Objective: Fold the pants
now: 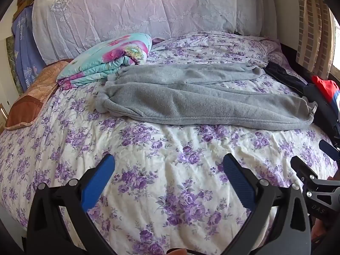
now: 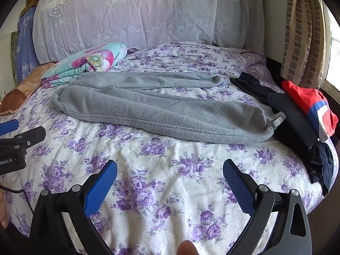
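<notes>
**Grey pants spread out, both grippers waiting short of them**

The grey pants [image 1: 191, 97] lay flat across the middle of the bed [image 1: 170, 148], stretched sideways, with one end near the folded floral blanket [image 1: 110, 61] on the left and the other end beside a pile of dark clothes [image 2: 297, 123] and a red garment [image 2: 308, 104] on the right. The two legs lay side by side, the nearer one in front of the other.

The step in hand looked like the first reach. To do it well, each gripper would want to take hold near one end of the pants, pinching through both layers at the edge (not just the top layer), and then lift evenly, so that the fabric folded over without dragging or bunching on the flowered sheet.

The left gripper [image 1: 169, 172] was spread wide, with nothing between its blue pads [image 1: 97, 182], and hovered over bare sheet well short of the pants. The right gripper [image 2: 170, 172] was likewise spread wide and empty, also above the sheet and touching nothing.
</notes>
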Tool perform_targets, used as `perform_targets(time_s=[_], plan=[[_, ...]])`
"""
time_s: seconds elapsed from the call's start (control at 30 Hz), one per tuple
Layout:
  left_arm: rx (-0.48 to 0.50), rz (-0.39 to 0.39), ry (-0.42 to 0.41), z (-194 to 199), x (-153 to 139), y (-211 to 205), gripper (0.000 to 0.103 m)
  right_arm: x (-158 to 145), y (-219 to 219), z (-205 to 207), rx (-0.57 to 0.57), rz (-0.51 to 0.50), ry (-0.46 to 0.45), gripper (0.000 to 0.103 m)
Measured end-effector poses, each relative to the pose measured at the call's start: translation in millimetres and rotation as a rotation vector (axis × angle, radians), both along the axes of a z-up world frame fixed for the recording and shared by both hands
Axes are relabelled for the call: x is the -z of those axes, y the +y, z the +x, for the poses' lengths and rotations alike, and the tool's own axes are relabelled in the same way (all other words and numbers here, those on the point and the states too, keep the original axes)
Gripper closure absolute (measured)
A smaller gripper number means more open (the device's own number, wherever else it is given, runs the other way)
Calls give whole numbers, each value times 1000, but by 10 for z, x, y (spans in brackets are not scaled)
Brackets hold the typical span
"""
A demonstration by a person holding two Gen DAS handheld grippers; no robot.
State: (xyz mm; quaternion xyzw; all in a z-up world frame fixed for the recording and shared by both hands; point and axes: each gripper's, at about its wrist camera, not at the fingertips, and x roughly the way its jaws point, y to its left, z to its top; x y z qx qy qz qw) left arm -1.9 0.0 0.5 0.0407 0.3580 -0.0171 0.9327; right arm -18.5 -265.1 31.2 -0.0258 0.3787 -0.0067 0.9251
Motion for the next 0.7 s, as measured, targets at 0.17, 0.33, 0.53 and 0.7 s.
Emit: perform_targets(time_s=[0.17,0.33,0.53,0.7], plan=[[-1,0,1,-5,-15,-8,4,2,4,0,-2,-2,2,3],[2,3,-3,4,-12,-23,4,1,9,-4,-3,-1,0,3],[3,4,-4,-4,-16,-33,4,18,-12,13,0,-1,0,3],[4,4,-5,-13,-22,-39,4,4,0,-8,1,-2,2,3]])
